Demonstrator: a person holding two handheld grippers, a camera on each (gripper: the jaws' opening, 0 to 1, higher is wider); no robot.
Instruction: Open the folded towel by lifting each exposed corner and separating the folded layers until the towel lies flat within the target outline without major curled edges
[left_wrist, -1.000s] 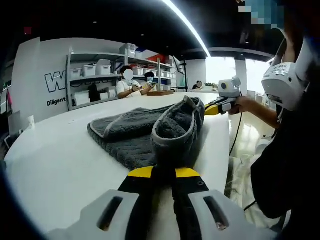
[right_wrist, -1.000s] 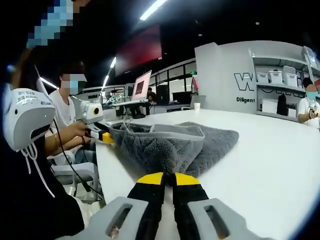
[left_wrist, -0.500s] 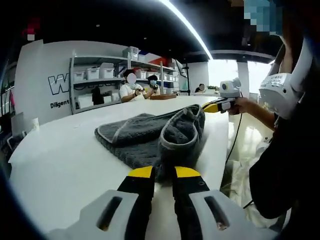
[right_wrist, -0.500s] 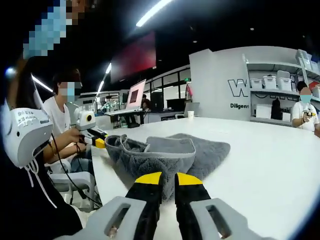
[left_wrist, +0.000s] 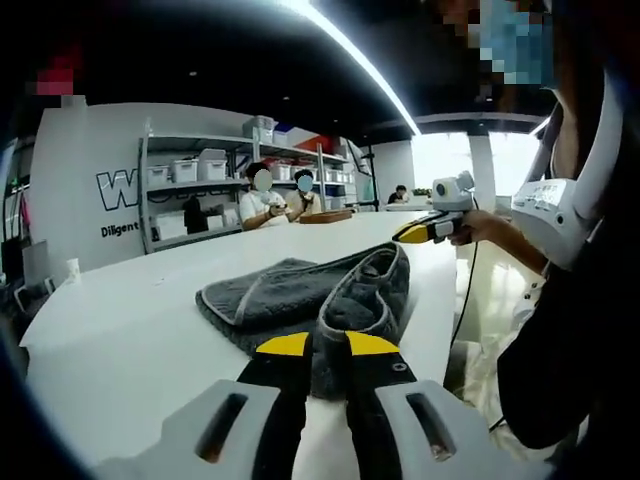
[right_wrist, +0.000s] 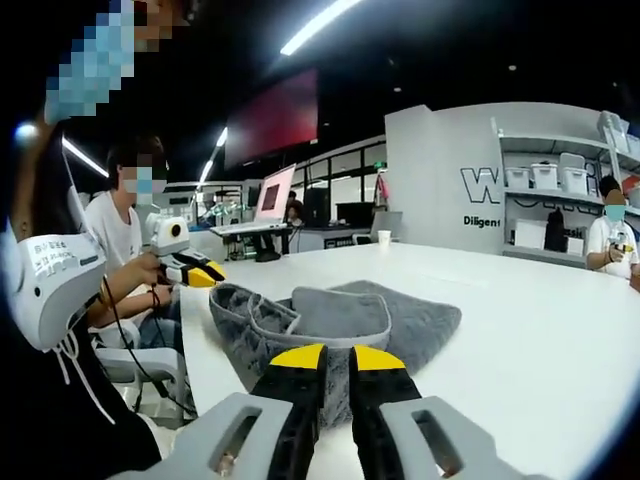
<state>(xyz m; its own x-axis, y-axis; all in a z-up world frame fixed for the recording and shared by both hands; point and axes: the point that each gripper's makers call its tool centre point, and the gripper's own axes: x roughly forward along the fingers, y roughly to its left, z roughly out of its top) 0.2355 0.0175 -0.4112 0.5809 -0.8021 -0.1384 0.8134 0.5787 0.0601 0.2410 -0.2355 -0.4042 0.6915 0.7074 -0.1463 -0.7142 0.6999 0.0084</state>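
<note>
A grey towel (left_wrist: 280, 295) lies on the white table (left_wrist: 120, 320), with its near edge folded up into a loose, open loop. My left gripper (left_wrist: 326, 347) is shut on one end of that raised edge. From the right gripper view, the left gripper (right_wrist: 195, 275) sits at the towel's (right_wrist: 420, 320) far left corner. My right gripper (right_wrist: 338, 358) is shut on the other end of the edge. Its yellow tips (left_wrist: 420, 232) touch the far end of the loop in the left gripper view. The rest of the towel lies flat.
The table's edge (right_wrist: 195, 350) runs close beside the towel on the person's side. Shelves with bins (left_wrist: 190, 170) and seated people (left_wrist: 265, 205) are at the back. A laptop (right_wrist: 280, 190) and a cup (right_wrist: 385, 238) stand far across the table (right_wrist: 540, 330).
The raised towel edge has sunk lower toward the table and its loop has flattened. Both grippers keep their hold and have dropped slightly.
</note>
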